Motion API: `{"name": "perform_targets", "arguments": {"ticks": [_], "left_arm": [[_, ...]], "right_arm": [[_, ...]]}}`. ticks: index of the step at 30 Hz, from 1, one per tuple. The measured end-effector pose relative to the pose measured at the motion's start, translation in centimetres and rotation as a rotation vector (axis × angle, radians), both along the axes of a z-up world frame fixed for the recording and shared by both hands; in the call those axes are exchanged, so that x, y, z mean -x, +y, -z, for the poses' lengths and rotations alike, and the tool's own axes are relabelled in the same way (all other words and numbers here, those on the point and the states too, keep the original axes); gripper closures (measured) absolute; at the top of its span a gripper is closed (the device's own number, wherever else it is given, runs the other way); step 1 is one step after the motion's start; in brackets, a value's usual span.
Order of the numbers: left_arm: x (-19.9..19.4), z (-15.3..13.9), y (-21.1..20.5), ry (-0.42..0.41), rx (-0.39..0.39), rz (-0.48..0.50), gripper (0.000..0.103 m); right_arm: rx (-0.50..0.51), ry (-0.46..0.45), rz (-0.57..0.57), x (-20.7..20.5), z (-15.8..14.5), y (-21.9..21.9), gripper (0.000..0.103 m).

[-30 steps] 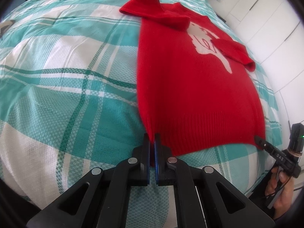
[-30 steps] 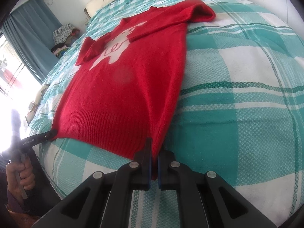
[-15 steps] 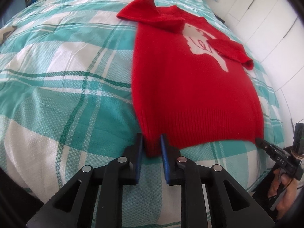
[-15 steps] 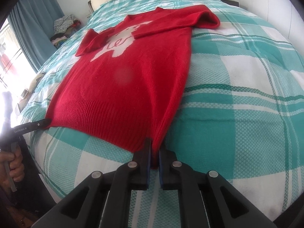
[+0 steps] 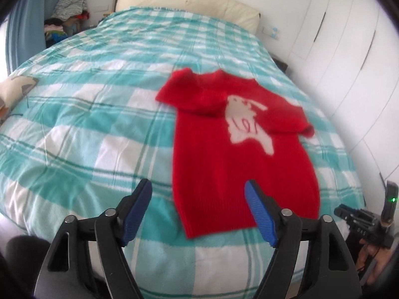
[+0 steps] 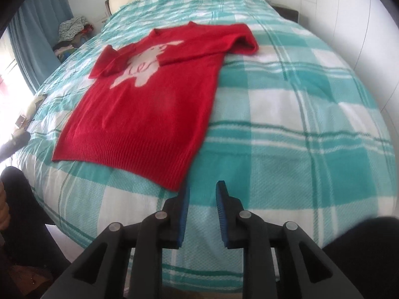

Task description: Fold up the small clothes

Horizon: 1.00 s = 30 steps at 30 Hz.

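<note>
Two hand-held grippers sit nearest the lenses, both with jaws opening and nothing between the blue pads. The left hand-held gripper point(image 5: 198, 194) is spread wide above the sweater's lower left corner; the right hand-held gripper point(image 6: 202, 194) is parted only a little, just past the hem's right corner — neither touches the knit. A hand point(image 5: 371, 256) at the lower right edge of the left wrist view holds the other tool's handle.

Beyond the fingertips the red sweater point(image 6: 149, 114) lies flat on the bed point(image 6: 286, 129), on its teal and white check cover, hem toward the cameras and neck away. Both sleeves are folded inward across the chest, partly covering a white motif with red lettering. Farther back stand the cream headboard point(image 5: 189, 2), a pile of clothes point(image 5: 69, 7) by the blue curtain point(image 6: 40, 27), and white cupboard doors point(image 5: 349, 49).
</note>
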State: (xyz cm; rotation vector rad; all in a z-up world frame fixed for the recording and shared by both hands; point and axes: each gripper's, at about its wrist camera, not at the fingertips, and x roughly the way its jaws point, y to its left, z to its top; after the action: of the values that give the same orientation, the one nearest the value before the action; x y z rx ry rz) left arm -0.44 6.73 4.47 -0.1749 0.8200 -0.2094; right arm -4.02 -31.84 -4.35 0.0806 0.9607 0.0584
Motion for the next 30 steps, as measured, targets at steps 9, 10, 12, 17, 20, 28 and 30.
{"name": "perform_targets", "arguments": {"ticks": [9,10,12,17,20,28,30], "left_arm": [[-3.7,2.3,-3.1,-0.151,-0.026,-0.033,0.013],[-3.8,3.5,-3.3,-0.132,-0.065,-0.04,0.013],[-4.7,5.2,-3.4,-0.035,-0.115,-0.047,0.015],[-5.3,5.6,-2.9,-0.034,-0.149,-0.07,0.015],[-5.7,5.7,-2.5,-0.018,-0.14,-0.08,0.015],[-5.5,5.8,-2.7,0.013,-0.104,-0.052,0.015],[-5.3,5.6,-2.7,0.007,-0.098,-0.052,0.015]], "right_arm": [[0.164,-0.194,-0.208,-10.1,-4.6,3.8,0.039],[0.168,-0.189,-0.251,-11.8,-4.4,4.6,0.039],[0.165,-0.155,-0.343,-15.3,-3.7,6.2,0.039],[0.176,-0.049,-0.453,-24.1,-0.3,9.3,0.04],[0.205,0.013,-0.451,-27.3,2.9,10.3,0.04],[0.075,-0.088,-0.206,-26.7,-1.0,0.9,0.095],[-0.03,-0.154,-0.038,-25.2,-3.8,-5.8,0.095]]}}
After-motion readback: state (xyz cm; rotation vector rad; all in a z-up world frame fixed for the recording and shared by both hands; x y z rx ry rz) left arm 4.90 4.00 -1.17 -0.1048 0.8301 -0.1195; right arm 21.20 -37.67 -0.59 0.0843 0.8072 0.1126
